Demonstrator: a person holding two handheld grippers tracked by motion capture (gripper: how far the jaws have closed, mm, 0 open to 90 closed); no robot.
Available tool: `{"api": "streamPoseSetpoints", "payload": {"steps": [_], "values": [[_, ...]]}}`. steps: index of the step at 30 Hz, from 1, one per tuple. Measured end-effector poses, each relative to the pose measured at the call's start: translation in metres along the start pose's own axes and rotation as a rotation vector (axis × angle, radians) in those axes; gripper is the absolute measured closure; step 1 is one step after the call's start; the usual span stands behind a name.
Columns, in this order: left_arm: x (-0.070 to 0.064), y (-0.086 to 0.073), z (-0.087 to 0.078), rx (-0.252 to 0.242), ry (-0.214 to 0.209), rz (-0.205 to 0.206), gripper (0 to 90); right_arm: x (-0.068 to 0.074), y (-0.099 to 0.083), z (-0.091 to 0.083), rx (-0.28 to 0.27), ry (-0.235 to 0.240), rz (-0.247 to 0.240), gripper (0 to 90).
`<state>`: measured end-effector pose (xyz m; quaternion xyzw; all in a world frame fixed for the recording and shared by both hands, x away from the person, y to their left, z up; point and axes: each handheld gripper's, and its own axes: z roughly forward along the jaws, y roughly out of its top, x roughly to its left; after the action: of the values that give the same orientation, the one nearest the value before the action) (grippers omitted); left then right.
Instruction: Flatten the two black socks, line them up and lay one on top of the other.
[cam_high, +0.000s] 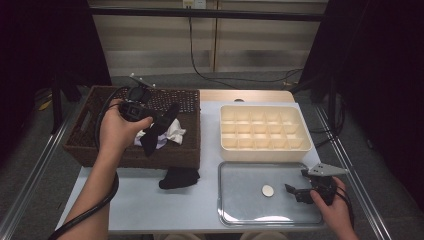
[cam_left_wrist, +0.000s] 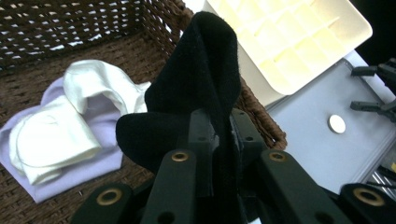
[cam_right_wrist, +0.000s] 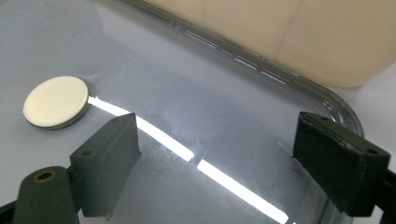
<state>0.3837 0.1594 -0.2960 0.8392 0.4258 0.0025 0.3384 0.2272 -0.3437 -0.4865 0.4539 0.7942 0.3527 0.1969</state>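
Note:
My left gripper (cam_high: 159, 121) (cam_left_wrist: 219, 126) hangs over the brown wicker basket (cam_high: 100, 150) (cam_left_wrist: 56, 28), shut on a black sock (cam_high: 161, 129) (cam_left_wrist: 201, 60) that droops from its jaws. Under it in the basket lie a white cloth (cam_high: 176, 131) (cam_left_wrist: 70, 135) and a lavender cloth (cam_left_wrist: 79, 179). My right gripper (cam_high: 296, 181) (cam_right_wrist: 219, 154) (cam_left_wrist: 357, 88) stands open and low over the metal tray (cam_high: 220, 200) (cam_right_wrist: 327, 100), nothing between its jaws. A small pale round disc (cam_high: 268, 190) (cam_right_wrist: 56, 102) (cam_left_wrist: 336, 123) rests on the tray just left of it.
A second black sock (cam_high: 179, 177) lies bunched on the table in front of the basket. A cream box of several compartments (cam_high: 224, 150) (cam_left_wrist: 289, 42) (cam_right_wrist: 280, 32) sits behind the metal tray, right of the basket. A cable trails along the left forearm.

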Motion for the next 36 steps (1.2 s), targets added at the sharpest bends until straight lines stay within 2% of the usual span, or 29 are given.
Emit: {"api": "streamPoseSetpoints", "payload": {"steps": [3, 7, 10, 12, 15, 26, 36], "values": [[-0.005, -0.001, 0.000, 0.007, -0.001, 0.010, 81.2, 0.000, 0.000, 0.000, 0.000, 0.000, 0.000, 14.0], [-0.009, -0.002, -0.001, 0.006, -0.025, 0.016, 81.2, 0.000, 0.000, 0.000, 0.000, 0.000, 0.000, 14.0], [-0.014, -0.003, -0.001, 0.018, -0.005, 0.038, 81.2, 0.000, 0.000, 0.000, 0.001, 0.000, 0.002, 14.1], [-0.018, -0.003, -0.001, 0.018, -0.017, 0.043, 81.2, 0.000, 0.000, 0.000, 0.000, 0.000, 0.000, 14.0], [-0.022, -0.003, -0.002, 0.020, 0.001, 0.054, 81.1, 0.000, 0.000, 0.000, 0.002, 0.000, 0.001, 14.0], [-0.035, -0.009, -0.004, 0.006, -0.055, 0.074, 81.0, 0.000, 0.000, 0.000, 0.001, 0.000, 0.001, 14.0], [-0.045, -0.019, -0.003, 0.009, -0.081, 0.103, 80.9, 0.000, 0.000, 0.000, 0.001, 0.000, 0.000, 14.0]]}}
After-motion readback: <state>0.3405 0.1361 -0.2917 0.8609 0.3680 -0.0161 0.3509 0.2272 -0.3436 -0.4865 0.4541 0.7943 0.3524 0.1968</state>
